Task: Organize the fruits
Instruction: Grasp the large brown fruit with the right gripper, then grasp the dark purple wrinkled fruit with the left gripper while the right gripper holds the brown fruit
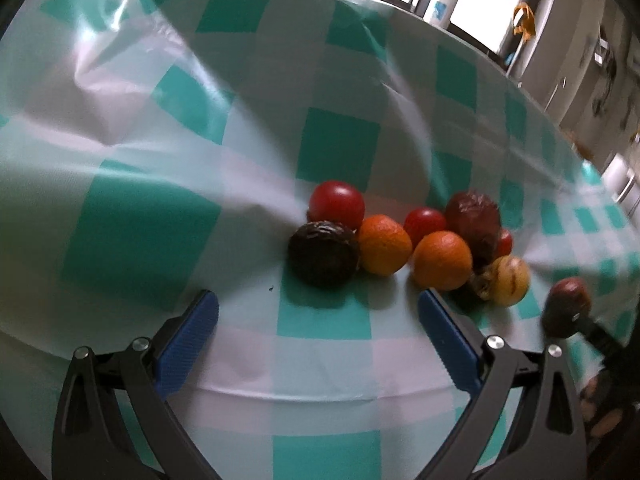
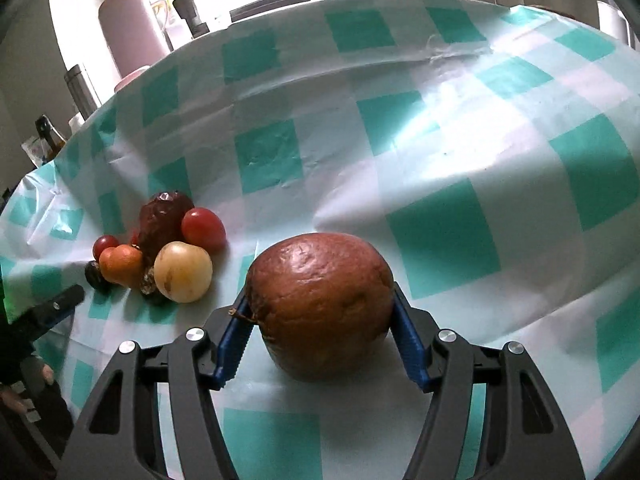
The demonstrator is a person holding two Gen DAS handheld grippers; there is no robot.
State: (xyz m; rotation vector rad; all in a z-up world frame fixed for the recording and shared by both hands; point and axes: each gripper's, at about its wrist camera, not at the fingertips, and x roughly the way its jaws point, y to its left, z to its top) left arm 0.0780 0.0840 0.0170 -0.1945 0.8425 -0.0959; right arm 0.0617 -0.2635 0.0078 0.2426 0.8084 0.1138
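A: In the left wrist view, we see our left claw [image 1: 318,314] at the bottom of the frame, tilted down at the surface [image 1: 160,208] with its checked cloth. Its blue pads [image 1: 188,340] stand wide apart with nothing between them.

B: And the fruit pile [image 1: 404,244] lies just beyond the pads, right of centre: tomatoes, oranges, a dark wrinkled fruit, a yellow one, all touching. At the right edge we see the right claw [image 1: 568,312] with a brown fruit [image 1: 568,304].

A: In the right wrist view, that brown fruit [image 2: 320,304] fills the lower centre, stem to the left. Our right claw [image 2: 320,332] grips it, both blue pads [image 2: 236,340] pressed to its sides, angled down over the cloth.

B: The fruit pile [image 2: 160,248] sits at the left middle, apart from the held fruit. The left claw's tip [image 2: 60,304] shows at the left edge.
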